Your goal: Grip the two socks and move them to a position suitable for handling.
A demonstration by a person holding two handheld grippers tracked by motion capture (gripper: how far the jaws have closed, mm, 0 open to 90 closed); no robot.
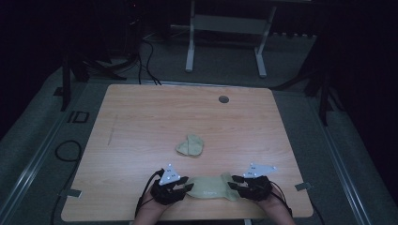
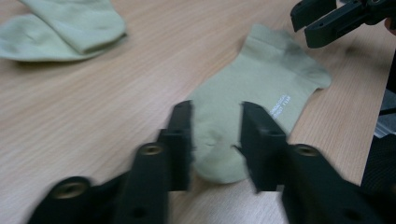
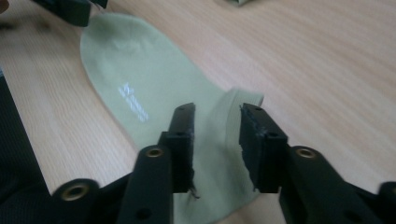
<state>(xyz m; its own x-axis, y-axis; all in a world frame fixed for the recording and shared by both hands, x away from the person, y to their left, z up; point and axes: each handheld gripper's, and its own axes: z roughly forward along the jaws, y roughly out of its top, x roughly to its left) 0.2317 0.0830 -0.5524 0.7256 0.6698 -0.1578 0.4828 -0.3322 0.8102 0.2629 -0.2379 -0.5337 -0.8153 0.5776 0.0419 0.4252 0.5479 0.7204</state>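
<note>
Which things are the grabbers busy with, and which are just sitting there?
In the job:
- flat sock, laid out between the grabbers
- left gripper, jaws apart over its toe end
- right gripper, jaws apart over its cuff end

Lying about:
- folded sock, mid-table
- round dark spot at the far edge

Folded sock (image 1: 190, 146) on wooden table (image 1: 141, 122)
</note>
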